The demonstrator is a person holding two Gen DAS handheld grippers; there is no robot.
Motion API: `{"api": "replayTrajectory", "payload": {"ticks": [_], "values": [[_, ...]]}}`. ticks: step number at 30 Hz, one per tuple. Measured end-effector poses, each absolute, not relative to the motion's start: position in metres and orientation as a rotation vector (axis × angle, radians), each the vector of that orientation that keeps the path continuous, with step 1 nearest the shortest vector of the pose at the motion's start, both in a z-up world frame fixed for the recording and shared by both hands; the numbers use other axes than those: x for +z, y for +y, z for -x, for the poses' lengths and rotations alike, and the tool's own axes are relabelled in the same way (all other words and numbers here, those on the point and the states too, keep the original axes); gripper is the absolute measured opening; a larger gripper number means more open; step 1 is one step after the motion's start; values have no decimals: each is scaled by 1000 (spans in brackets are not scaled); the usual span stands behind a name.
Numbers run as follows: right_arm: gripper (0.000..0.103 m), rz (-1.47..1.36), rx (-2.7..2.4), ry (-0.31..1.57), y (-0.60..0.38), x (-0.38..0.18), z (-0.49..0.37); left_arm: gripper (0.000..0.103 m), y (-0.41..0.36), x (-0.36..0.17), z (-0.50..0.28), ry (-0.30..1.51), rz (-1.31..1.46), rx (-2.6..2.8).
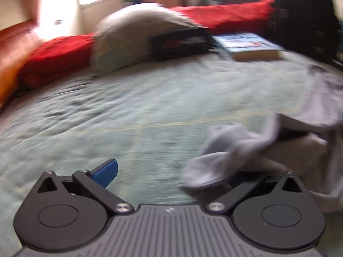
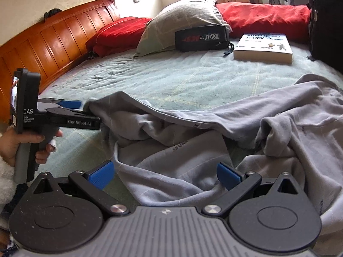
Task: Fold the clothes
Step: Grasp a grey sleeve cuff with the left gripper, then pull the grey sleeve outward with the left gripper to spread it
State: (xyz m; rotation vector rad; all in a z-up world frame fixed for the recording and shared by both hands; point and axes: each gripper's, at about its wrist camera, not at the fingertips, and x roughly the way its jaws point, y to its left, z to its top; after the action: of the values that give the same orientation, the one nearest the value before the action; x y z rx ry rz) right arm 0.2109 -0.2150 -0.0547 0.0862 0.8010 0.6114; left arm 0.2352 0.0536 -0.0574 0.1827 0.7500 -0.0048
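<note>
On the bed [image 2: 175, 79], a grey garment [image 2: 214, 128] lies crumpled near the front edge. Left tongs [image 2: 85, 109] meet its left corner; the blurred left view shows one blue finger [image 1: 107, 172] clear, cloth draped over the other, seemingly spread. Right tongs [image 2: 165, 174] stand apart over the cloth.

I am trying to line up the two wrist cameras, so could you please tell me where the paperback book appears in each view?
Left wrist view: the book lies upper right of centre on the bed, blurred.
Right wrist view: the book lies upper right, sharp, on the green bedspread.
Shared landmark: the black pouch, just left of the book in both.
</note>
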Motion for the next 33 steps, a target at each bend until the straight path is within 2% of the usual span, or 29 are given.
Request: {"api": "replayTrajectory", "payload": {"ticks": [6, 14, 19, 23, 33], "values": [[103, -113, 631, 816, -213, -54, -212, 102, 36, -54, -239, 659, -317, -104], [103, -110, 638, 861, -207, -58, -214, 102, 30, -55, -252, 625, -279, -136], [103, -83, 632, 868, -202, -60, -213, 95, 48, -40, -257, 559, -192, -24], [103, -84, 629, 867, -201, -60, -212, 95, 60, -29, -262, 528, -172, 37], [103, -114, 628, 842, -207, -53, -211, 95, 77, -20, -309, 587, -264, 111]]}}
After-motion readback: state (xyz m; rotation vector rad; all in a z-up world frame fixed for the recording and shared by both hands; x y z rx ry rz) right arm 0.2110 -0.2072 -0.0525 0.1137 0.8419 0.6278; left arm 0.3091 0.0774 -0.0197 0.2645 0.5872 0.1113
